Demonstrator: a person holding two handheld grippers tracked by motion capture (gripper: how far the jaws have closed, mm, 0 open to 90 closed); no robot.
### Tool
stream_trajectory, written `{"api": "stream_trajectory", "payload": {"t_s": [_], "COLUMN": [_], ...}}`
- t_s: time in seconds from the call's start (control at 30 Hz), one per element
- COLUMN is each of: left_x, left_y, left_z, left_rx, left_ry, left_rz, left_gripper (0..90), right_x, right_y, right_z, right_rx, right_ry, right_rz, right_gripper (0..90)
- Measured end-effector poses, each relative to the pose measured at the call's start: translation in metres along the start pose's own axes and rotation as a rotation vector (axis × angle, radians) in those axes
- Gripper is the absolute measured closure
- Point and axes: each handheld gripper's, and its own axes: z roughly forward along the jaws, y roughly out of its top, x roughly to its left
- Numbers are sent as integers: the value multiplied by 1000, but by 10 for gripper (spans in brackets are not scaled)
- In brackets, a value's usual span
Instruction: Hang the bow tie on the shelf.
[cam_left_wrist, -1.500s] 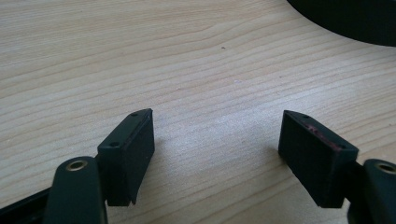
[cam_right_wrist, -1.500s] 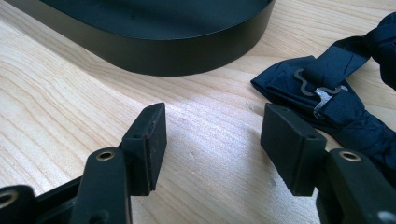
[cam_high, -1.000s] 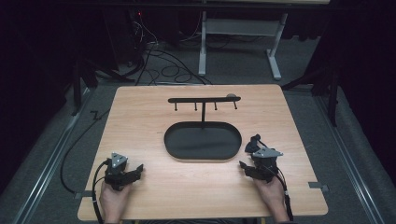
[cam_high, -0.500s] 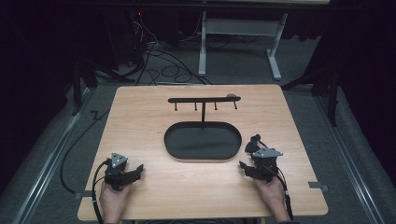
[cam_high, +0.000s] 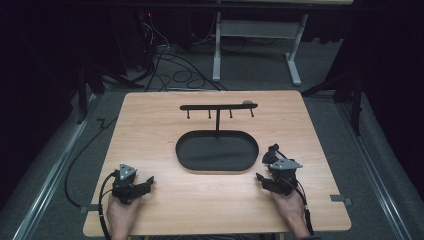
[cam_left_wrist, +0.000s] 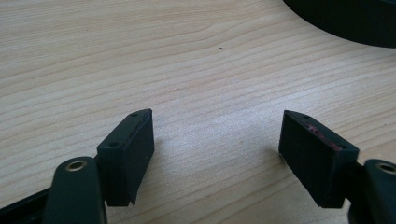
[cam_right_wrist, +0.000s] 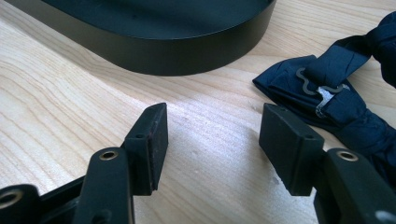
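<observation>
A black oval tray (cam_high: 216, 150) sits mid-table with a T-shaped rack (cam_high: 218, 107) of small hooks rising from its far side. A dark navy bow tie (cam_right_wrist: 336, 93) with a metal clasp lies on the wood just right of the tray (cam_right_wrist: 154, 28), also seen as a dark bow tie (cam_high: 270, 153) in the high view. My right gripper (cam_high: 270, 172) rests near the front right, open, its fingertips (cam_right_wrist: 150, 140) just short of the bow tie, nothing between them. My left gripper (cam_high: 142, 184) lies at the front left, open over bare wood (cam_left_wrist: 215, 126).
The wooden table (cam_high: 150, 130) ends close behind both hands. Cables and metal table legs (cam_high: 216, 45) lie on the dark floor beyond the far edge. A cable (cam_high: 85, 150) trails off the left side. A small grey tab (cam_high: 342, 199) sits at the right front.
</observation>
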Motion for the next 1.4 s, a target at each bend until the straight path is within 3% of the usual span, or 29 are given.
{"api": "stream_trajectory", "payload": {"t_s": [0.27,0.57,0.93,1.4], "left_x": [1,1,2,2], "left_y": [0,0,0,0], "left_z": [0,0,0,-1], "left_rx": [-1,-5,-5,-5], "left_ry": [-2,-7,-11,-14], "left_rz": [-5,-10,-14,-15], "left_gripper": [272,271,270,270], "right_x": [-2,-9,-26,-50], "right_y": [-3,-8,-11,5], "right_z": [-14,-26,-41,-47], "right_rx": [-48,-85,-86,-95], "right_ry": [16,-7,-34,-60], "right_rz": [32,65,131,158], "right_gripper": [468,471,571,604]}}
